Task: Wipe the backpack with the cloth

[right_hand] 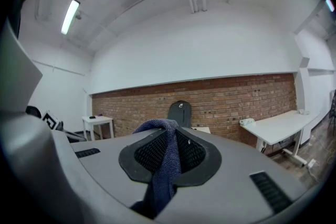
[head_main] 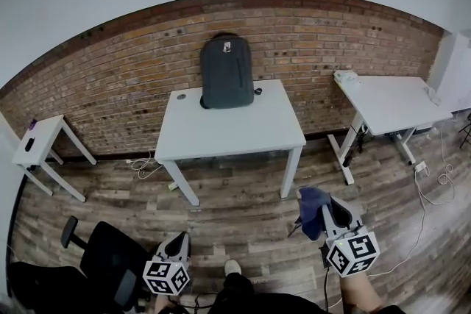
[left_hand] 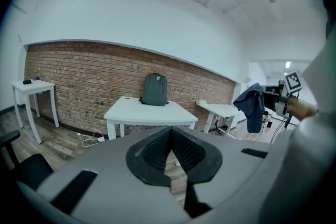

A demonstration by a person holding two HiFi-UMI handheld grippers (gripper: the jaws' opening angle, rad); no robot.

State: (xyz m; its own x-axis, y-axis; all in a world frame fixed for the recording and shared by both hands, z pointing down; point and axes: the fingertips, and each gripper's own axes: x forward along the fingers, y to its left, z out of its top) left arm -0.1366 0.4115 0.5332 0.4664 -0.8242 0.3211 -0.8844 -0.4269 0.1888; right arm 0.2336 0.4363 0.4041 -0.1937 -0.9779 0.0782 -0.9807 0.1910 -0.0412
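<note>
A dark grey backpack (head_main: 227, 73) stands upright against the brick wall at the back of the middle white table (head_main: 235, 132). It also shows far ahead in both gripper views, backpack (left_hand: 155, 89) and backpack (right_hand: 180, 113). My right gripper (head_main: 329, 206) is held low over the floor in front of the table's right corner, shut on a dark blue cloth (head_main: 313, 211) that hangs from its jaws. Between the right gripper's pads the cloth (right_hand: 166, 157) drapes toward the camera. My left gripper (head_main: 179, 240) is lower left, shut with nothing in it (left_hand: 171, 131).
A small white side table (head_main: 40, 137) stands at the left and a second white desk (head_main: 394, 103) at the right. A black office chair (head_main: 103, 261) is beside my left gripper. Cables (head_main: 143, 165) lie on the wood floor near the wall.
</note>
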